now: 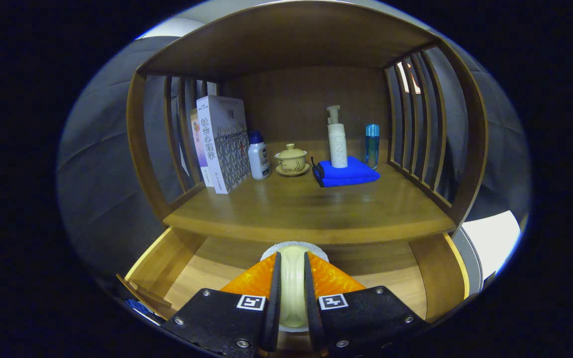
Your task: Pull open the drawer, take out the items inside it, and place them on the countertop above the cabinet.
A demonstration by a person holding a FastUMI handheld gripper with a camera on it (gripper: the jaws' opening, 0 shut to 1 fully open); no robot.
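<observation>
My gripper (292,261) is shut on a pale round roll of tape (292,283), held on edge between both fingers. It hangs over the open wooden drawer (207,271), just in front of and slightly below the front edge of the wooden countertop (311,214). The drawer's floor shows on both sides of the fingers with nothing else seen in it; the part under the gripper is hidden.
On the countertop farther back stand books (224,144), a white bottle with a blue cap (258,156), a lidded tea cup on a saucer (292,160), a folded blue cloth (347,174), a pump bottle (337,139) on it, and a slim blue bottle (372,145). Slatted sides and a shelf roof enclose it.
</observation>
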